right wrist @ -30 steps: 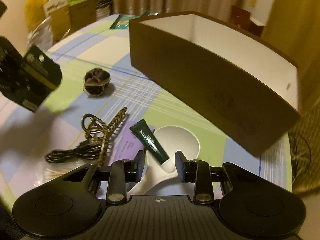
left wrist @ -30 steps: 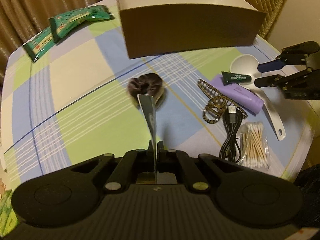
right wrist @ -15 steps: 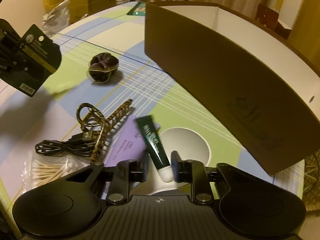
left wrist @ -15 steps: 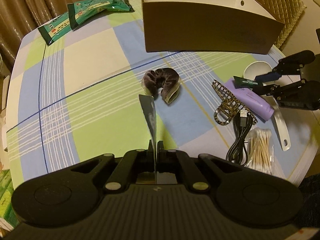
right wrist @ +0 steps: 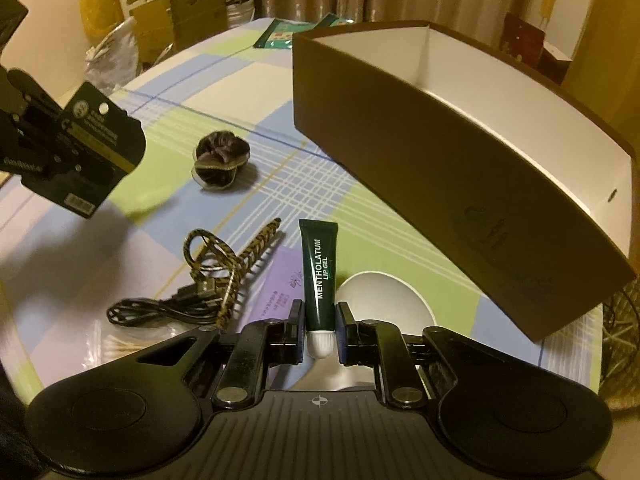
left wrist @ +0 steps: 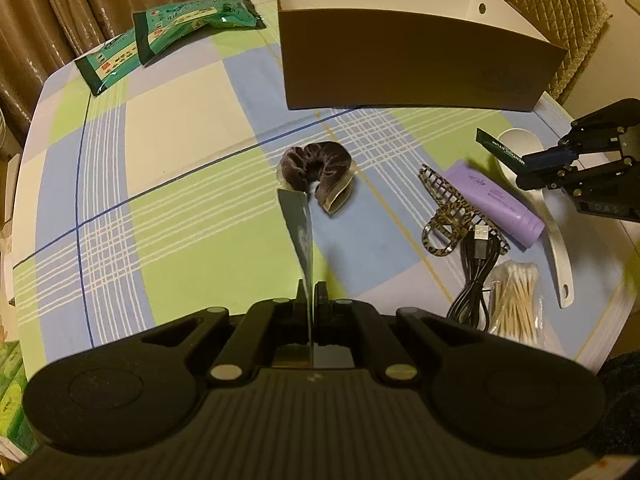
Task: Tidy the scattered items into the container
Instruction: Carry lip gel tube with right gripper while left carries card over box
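Both grippers are loaded: the right gripper point(right wrist: 319, 322) clamps the lip gel tube point(right wrist: 319, 272) above the white spoon point(right wrist: 384, 300), the left gripper point(left wrist: 309, 300) pinches a black packaged card point(right wrist: 96, 148), and carrying each over the brown box point(right wrist: 460, 184) seems next.
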Tool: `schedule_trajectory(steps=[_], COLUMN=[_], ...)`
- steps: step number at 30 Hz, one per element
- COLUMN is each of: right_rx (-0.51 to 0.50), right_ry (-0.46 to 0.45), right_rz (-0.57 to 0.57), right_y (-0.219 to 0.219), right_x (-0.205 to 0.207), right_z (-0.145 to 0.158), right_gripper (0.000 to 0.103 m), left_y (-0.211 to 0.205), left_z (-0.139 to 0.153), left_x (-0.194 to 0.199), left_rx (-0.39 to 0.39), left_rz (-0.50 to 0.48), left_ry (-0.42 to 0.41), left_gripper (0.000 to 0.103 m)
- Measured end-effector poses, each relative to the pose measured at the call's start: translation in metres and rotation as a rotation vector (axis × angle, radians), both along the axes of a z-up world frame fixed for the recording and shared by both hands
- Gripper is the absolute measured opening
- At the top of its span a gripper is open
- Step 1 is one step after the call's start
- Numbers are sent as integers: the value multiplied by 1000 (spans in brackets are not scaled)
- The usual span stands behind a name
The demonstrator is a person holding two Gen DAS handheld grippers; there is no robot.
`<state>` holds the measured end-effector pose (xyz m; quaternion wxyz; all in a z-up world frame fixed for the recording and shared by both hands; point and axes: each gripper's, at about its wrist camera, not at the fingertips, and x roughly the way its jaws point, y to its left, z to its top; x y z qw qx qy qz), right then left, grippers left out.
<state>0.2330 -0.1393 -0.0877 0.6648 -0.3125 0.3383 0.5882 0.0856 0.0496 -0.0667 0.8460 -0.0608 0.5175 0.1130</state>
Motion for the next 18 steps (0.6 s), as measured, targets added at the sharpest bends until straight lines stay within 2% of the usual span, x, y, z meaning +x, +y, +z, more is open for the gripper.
schedule_trajectory(steps=[11,18], right_rx=[72,138], right_ry=[40,42], right_rz=[-58,-94], right_y=[-17,-26], right_x=[4,17], right_z=[32,63], right_gripper=[12,12], left_y=[-10,-15], left_z=[27,56], left_x=[11,34], left_rx=[-6,-5], left_rz=[-40,-95], left_ry=[-82,-156], left_gripper=[0,0])
